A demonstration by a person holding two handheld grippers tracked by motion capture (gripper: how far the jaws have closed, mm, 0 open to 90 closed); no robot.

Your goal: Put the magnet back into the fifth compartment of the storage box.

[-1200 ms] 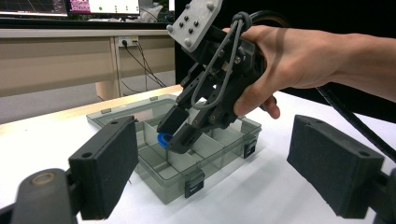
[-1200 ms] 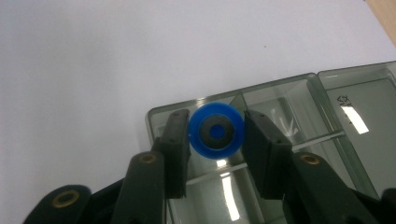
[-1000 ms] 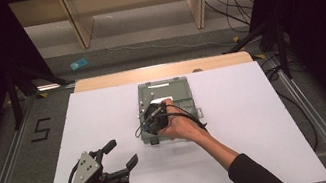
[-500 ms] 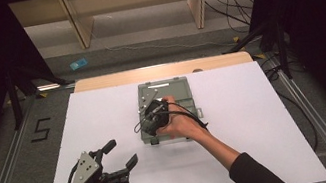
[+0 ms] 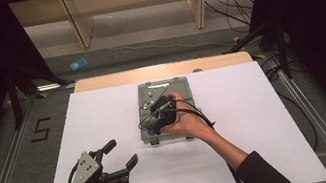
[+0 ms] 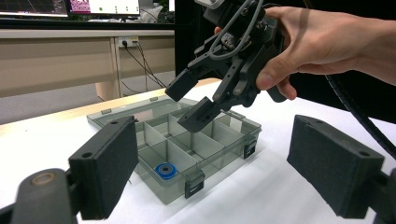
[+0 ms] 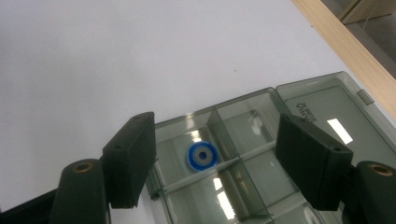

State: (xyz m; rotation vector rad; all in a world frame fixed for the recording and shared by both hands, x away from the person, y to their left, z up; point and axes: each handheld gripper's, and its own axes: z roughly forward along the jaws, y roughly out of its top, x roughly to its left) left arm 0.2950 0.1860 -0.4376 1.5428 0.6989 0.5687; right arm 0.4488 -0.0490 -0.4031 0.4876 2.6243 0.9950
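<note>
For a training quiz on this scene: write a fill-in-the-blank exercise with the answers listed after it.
1. The blue ring lies in a corner compartment of the open ____ box.
2. The right gripper hovers above the box with ____ between its open jaws.
3. The left gripper is over the ____ table cover, jaws open.

Missing words: organizer; nothing; white

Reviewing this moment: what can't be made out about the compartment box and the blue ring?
- High view: the right gripper and hand cover much of the compartment box.
- Left gripper view: its own jaw hides the box's near-left corner.
- Right gripper view: the frame's bottom edge crops the box; the blue ring is too small to identify.
</note>
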